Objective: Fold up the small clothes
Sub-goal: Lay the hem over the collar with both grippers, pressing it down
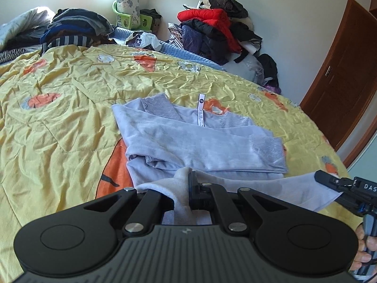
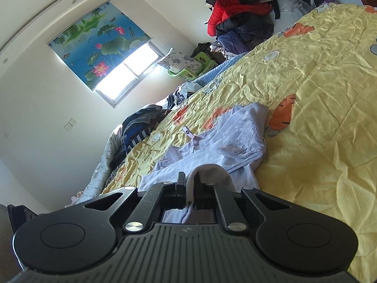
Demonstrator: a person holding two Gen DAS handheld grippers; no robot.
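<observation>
Lilac top (image 1: 193, 139) is lying on the bed (image 1: 59, 108), hem at 6 o'clock. Left claw (image 1: 191, 188) and right claw (image 2: 188, 188) are each clamping that hem, mid-fold; next, carrying it toward 12 o'clock evenly.

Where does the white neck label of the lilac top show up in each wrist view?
Left wrist: white neck label, centre, standing up from the lilac top.
Right wrist: label, centre-left, above the top's neckline.
Shared landmark: red jacket on the far clothes pile.
</observation>
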